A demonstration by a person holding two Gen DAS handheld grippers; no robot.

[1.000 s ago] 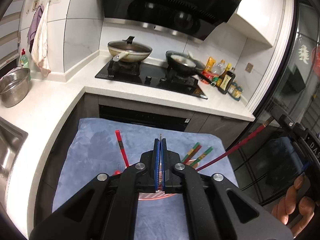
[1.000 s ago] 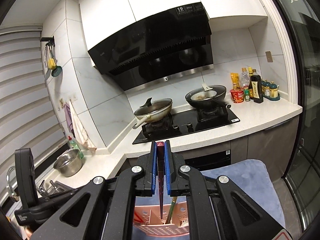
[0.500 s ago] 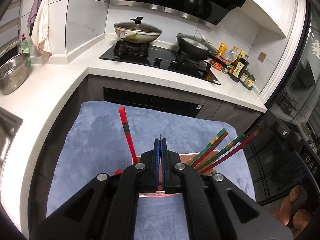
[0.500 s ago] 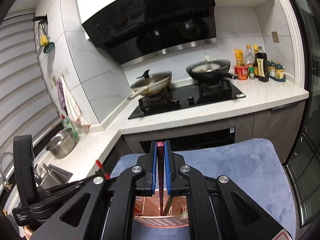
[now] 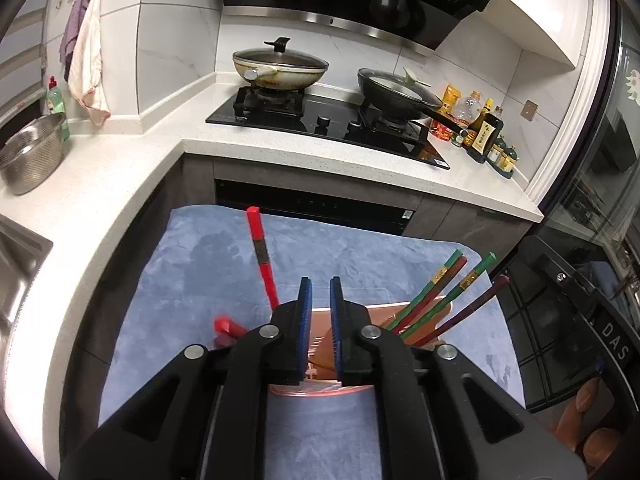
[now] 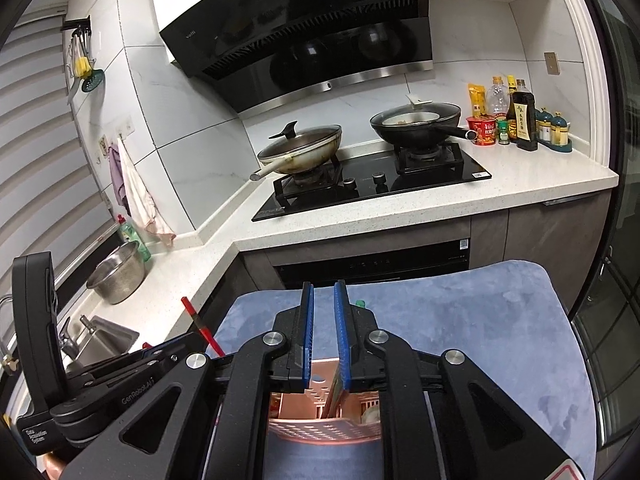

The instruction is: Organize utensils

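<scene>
Left tongs (image 5: 319,300): parted a narrow gap, nothing between the blue pads (image 5: 305,312), touching nothing; they hover right above the pink slotted utensil basket (image 5: 320,388). Right tongs (image 6: 323,308): same narrow gap, holding nothing, poised over the same basket (image 6: 320,432), with a chopstick shaft (image 6: 334,394) visible in the gap below the pads but apparently not pinched.

Outward, left wrist view: red chopstick (image 5: 262,258) stands tilted at about 11 o'clock from the left tongs, lower end in the basket. A second red piece (image 5: 226,326) at 9 o'clock is blurred; can't tell what it is. At 2 o'clock a bundle of green and dark-red chopsticks (image 5: 434,294) leans out of the basket's right end, tips fanned toward the glass door. Basket sits on the blue cloth (image 5: 192,264) over the desk. Right wrist view also shows the red chopstick (image 6: 198,326) at 10 o'clock.

Handling, as a judgement: chopsticks are light, stiff, thin, probably glossy so slippery; they pivot easily if pinched near an end. Take one on the upper shaft, a little below the top, pads square across it. The basket is light plastic and may tip or slide on the cloth if a stick gets levered sideways.
</scene>
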